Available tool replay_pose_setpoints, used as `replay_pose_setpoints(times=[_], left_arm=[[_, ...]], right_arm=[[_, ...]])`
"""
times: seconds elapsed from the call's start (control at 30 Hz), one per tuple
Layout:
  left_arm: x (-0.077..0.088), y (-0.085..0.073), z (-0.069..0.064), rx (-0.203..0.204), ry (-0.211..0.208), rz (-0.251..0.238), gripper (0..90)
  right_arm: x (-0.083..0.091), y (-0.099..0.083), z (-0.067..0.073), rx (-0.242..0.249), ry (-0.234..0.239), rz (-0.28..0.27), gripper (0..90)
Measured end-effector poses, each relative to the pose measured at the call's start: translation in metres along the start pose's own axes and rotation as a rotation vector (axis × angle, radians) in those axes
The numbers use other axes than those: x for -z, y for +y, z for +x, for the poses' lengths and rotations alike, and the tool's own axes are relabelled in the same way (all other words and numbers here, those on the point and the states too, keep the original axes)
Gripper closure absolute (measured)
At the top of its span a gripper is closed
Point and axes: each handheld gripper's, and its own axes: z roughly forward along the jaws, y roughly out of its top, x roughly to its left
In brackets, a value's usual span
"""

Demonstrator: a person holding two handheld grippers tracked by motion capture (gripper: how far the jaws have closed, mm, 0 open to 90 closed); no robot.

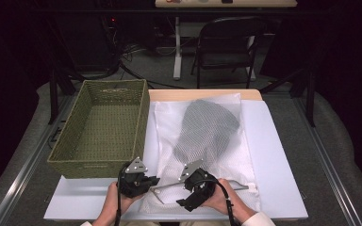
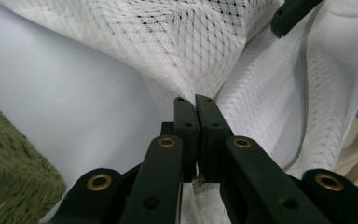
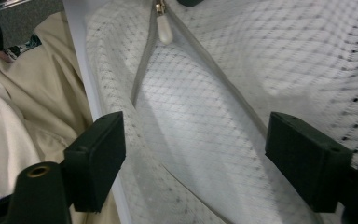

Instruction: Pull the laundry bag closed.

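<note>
Mesh laundry bag (image 1: 207, 141) lies flat on the white board (image 1: 283, 155) that covers my desk, reaching from near the far edge down to the near edge, with a dark grey garment (image 1: 207, 127) showing through its net. Its zipper runs along the near end; in the right gripper view I see the pale zipper pull (image 3: 164, 29) and the grey tape parted into an open mouth. My left gripper (image 1: 139, 181) has its jaws together, pinching a fold of the white mesh at the bag's near left corner. My right gripper (image 1: 195, 193) stands with jaws wide apart over the opening, nothing between the pads pressed. A woven green basket (image 1: 70, 136), rectangular and stiff, sits empty along the left edge, just beside the bag. Bare board lies open to the right of the bag.
</note>
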Motion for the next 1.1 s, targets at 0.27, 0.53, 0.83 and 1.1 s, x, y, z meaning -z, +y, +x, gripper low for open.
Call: replay_pose_setpoints(times=[0.27, 0.53, 0.83, 1.1], left_arm=[[-0.002, 0.002, -0.001, -0.006, -0.022, 0.001, 87.9], [-0.001, 0.001, 0.000, -0.004, -0.026, -0.007, 87.9], [0.001, 0.003, 0.000, 0.007, -0.039, -0.022, 87.8], [0.001, 0.004, 0.000, 0.003, -0.048, -0.019, 87.8]], right_arm=[[-0.010, 0.008, 0.002, -0.021, 0.041, 0.006, 15.0], [-0.021, 0.018, 0.007, 0.010, 0.046, -0.012, 34.4], [-0.034, 0.027, 0.011, 0.034, 0.053, -0.011, 52.8], [-0.042, 0.030, 0.014, 0.023, 0.051, -0.026, 62.3]])
